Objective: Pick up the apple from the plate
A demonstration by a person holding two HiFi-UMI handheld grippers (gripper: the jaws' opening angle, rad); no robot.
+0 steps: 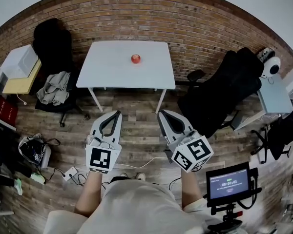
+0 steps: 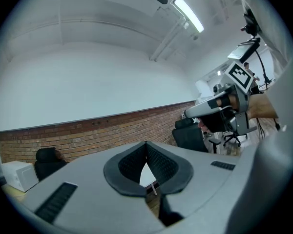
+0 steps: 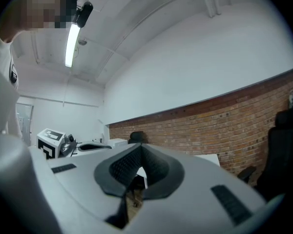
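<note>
The apple (image 1: 136, 58) is small, round and red, with a paler spot on top. It sits alone on the white counter (image 1: 107, 67), a little past the middle toward the brick wall (image 1: 195, 28). It is too small in the head view to tell what lies beneath it.

My left fingers (image 1: 115, 123) are closed, their dark ribbed pads meeting at the tip with nothing between them (image 2: 132, 167). My right fingers (image 1: 173, 123) are closed and empty too, the pads pressed together (image 3: 122, 167).

Both pairs are held level and side by side, pointing toward the counter. The apple lies well ahead of them, roughly between the two, with a stretch of wooden floor (image 1: 136, 111) and the counter's near edge in between.
</note>
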